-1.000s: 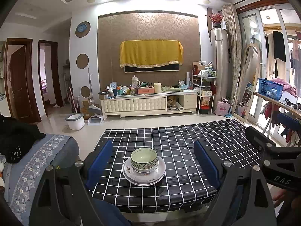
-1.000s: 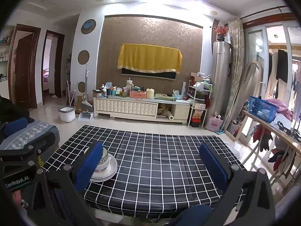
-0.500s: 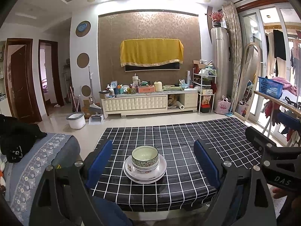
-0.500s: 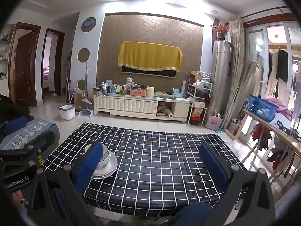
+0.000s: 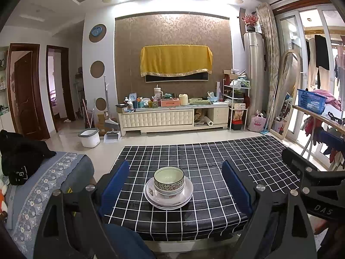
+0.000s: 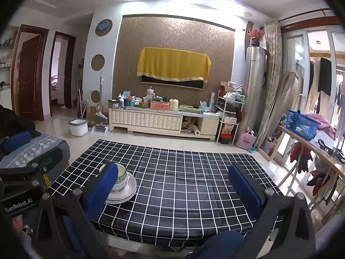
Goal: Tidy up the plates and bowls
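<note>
A patterned bowl (image 5: 169,178) sits nested in another bowl on a stack of white plates (image 5: 168,197), near the front left of the black checked table (image 5: 215,157). My left gripper (image 5: 175,185) is open and empty, held back from the table's front edge with the stack framed between its blue pads. My right gripper (image 6: 173,188) is open and empty, further right. In the right wrist view its left pad hides part of the bowls (image 6: 121,178) and plates (image 6: 127,193). Each gripper shows at the edge of the other's view.
A grey patterned sofa arm (image 5: 49,179) with a black garment lies left of the table. A table with a blue basket (image 6: 300,125) and clothes stands at the right. A TV cabinet (image 5: 172,116) with clutter is behind, across bare floor.
Both grippers have drifted slightly back and up from the table. The stack of bowls and plates has not moved, and both grippers stay open.
</note>
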Demonstrator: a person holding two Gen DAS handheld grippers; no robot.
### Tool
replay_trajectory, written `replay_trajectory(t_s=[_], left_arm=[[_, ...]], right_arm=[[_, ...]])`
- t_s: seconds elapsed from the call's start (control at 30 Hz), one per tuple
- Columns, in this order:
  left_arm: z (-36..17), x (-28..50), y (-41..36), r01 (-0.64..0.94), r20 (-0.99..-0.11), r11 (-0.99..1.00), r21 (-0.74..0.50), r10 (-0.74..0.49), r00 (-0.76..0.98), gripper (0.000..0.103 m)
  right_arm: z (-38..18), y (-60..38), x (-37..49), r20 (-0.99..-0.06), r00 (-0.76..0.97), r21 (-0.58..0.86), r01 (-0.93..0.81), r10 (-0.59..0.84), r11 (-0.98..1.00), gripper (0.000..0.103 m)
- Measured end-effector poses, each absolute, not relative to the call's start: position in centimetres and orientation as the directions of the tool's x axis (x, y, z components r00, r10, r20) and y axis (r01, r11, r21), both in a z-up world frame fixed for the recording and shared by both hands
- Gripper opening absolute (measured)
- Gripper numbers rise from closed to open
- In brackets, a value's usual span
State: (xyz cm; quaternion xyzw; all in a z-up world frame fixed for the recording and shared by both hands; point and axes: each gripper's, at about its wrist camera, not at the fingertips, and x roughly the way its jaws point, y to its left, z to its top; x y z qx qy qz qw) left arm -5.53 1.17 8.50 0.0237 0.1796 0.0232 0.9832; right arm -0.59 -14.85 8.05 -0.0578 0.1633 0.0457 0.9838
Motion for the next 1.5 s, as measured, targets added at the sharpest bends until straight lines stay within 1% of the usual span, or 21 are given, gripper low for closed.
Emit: replay_trajectory(t_s=[1.2, 1.5], left_arm=[[7.92, -5.49, 1.00, -0.024, -0.389, 0.998, 0.050, 0.042, 0.920, 0.087], [8.00, -5.48, 1.04, -0.024, -0.389, 0.999, 0.046, 0.040, 0.921, 0.087]], right_arm=[[7.80, -15.35, -0.33, -0.349, 0.935, -0.099, -0.111, 0.070, 0.989, 0.103], [7.86, -15.40, -0.37, -0.342, 0.937, -0.099, -0.106, 0.066, 0.989, 0.103]])
